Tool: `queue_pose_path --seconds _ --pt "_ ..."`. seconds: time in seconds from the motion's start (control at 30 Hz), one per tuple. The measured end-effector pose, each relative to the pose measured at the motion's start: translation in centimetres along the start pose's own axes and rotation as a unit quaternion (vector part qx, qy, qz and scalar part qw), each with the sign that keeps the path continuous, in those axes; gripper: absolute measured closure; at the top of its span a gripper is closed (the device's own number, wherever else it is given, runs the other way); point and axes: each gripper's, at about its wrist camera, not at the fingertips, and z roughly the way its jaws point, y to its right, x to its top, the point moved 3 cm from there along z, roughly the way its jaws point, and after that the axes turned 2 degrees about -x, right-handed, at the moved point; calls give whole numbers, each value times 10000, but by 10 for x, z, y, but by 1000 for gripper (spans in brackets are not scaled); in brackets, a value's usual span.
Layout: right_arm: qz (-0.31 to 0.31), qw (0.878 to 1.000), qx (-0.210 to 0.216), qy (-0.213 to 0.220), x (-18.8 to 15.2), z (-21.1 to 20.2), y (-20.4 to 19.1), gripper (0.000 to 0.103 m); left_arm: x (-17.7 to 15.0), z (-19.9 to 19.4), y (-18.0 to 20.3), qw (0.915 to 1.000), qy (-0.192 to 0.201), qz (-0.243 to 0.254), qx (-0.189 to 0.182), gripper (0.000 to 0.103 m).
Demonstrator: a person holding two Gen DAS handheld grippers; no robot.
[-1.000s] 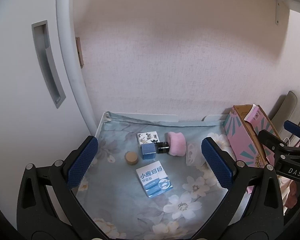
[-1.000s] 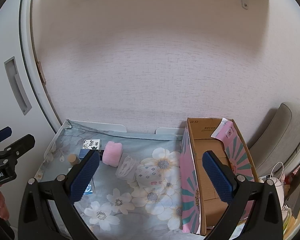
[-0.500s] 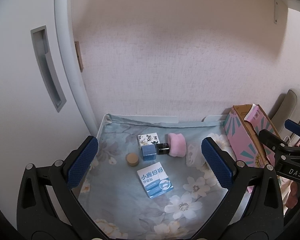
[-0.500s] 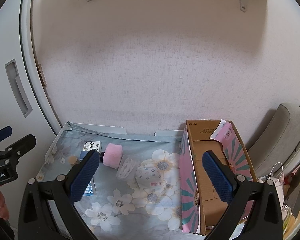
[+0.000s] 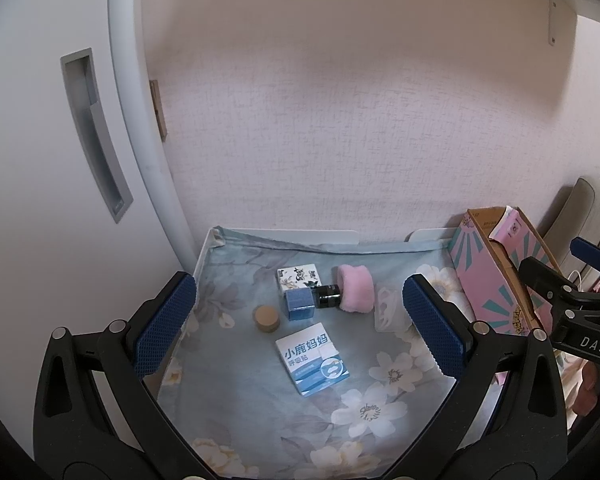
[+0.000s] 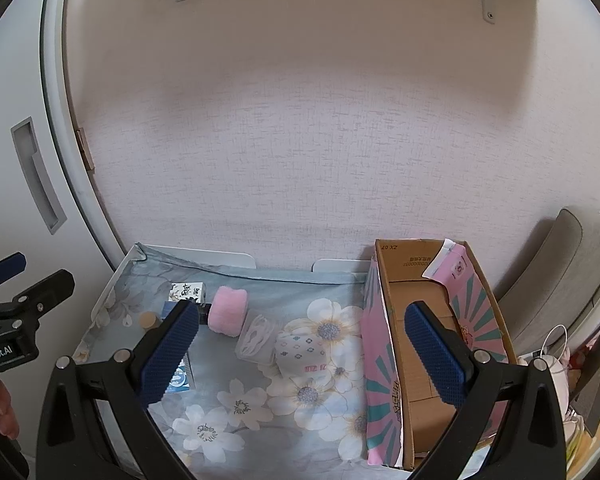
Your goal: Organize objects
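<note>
Both grippers, left (image 5: 296,324) and right (image 6: 302,344), gape empty; the soft pink roll (image 5: 355,289) looks light, best pinched across its sides

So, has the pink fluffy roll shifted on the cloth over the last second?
No. The pink roll keeps its spot against the dark bottle, just right of the patterned white box.

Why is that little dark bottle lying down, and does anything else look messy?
The small dark bottle lies on its side, wedged between the blue cube box and the fluffy pink roll. The pink cardboard box looks empty, with a torn flap hanging at its far end.
</note>
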Motion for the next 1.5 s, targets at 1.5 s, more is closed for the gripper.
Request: queue_pose_path --seconds 1.5 --pt "-731 9802 1311 -1291 10 132 -43 1 -72 123 -15 9811 -1798 -690 -168 0"
